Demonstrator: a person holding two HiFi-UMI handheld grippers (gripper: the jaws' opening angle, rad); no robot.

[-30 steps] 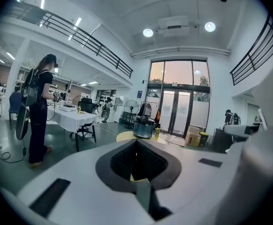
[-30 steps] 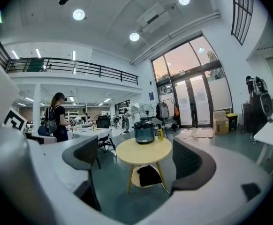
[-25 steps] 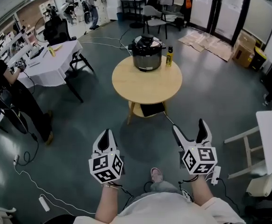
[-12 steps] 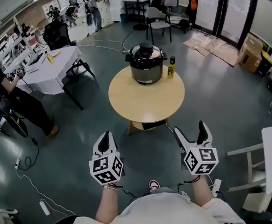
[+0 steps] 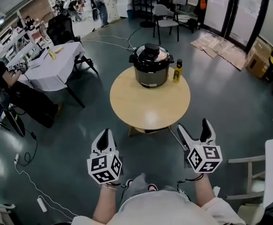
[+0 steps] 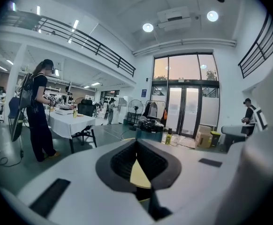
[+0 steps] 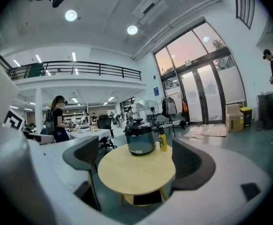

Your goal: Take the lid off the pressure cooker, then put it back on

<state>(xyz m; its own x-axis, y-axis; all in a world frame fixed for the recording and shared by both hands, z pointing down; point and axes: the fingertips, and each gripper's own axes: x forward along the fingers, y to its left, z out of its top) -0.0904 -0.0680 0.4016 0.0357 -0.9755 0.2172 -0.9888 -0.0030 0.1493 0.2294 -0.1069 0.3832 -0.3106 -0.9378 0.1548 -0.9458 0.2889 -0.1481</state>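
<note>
The pressure cooker (image 5: 150, 74) sits at the far side of the round table (image 5: 146, 109). Its lid (image 5: 150, 54) is on top. A little yellow bottle (image 5: 178, 71) stands just beside it. The person stands back, so both grippers are well apart from the pot. The left gripper (image 5: 105, 136) has its 2 jaws pressed together, with nothing inside. The right gripper (image 5: 193, 129) has its 2 jaws wide apart and holds nothing. The lid is not off yet. I think the best way is to walk close first, then grab the lid firmly and move gently, so the bottle does not tip.
</note>
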